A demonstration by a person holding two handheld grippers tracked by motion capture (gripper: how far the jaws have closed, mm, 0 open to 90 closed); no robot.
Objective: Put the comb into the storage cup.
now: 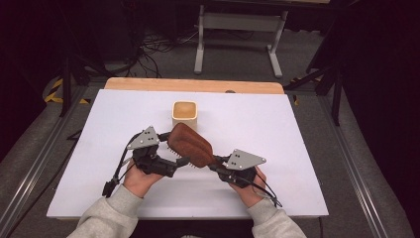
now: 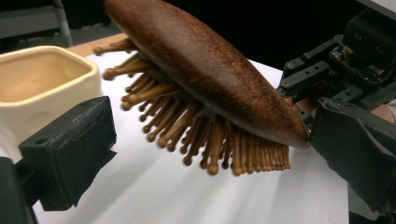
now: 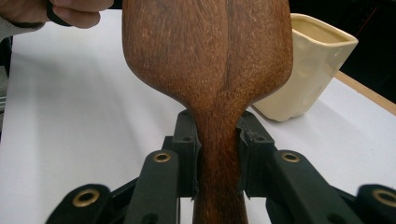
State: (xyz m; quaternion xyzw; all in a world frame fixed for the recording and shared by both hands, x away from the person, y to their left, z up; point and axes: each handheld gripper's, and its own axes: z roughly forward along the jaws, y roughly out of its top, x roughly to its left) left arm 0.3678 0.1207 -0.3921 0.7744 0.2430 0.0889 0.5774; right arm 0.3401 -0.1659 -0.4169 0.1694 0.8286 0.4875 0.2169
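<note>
A dark brown wooden hairbrush (image 1: 190,144) is held above the white table, bristles facing down and left. My right gripper (image 1: 220,166) is shut on its handle. In the right gripper view both pads clamp the narrow neck of the hairbrush (image 3: 205,60), with the right gripper (image 3: 218,154) just below the head. My left gripper (image 1: 176,156) sits at the bristle side of the head, open. In the left gripper view its jaws stand wide apart either side of the bristles of the hairbrush (image 2: 205,70), not touching them. A cream square cup (image 1: 185,115) stands just behind the brush.
The white board (image 1: 277,129) covers the table, with a bare wooden strip (image 1: 193,85) along its far edge. The cream cup (image 2: 42,88) stands close to my left jaw. Cables and a table frame (image 1: 240,29) lie on the floor beyond.
</note>
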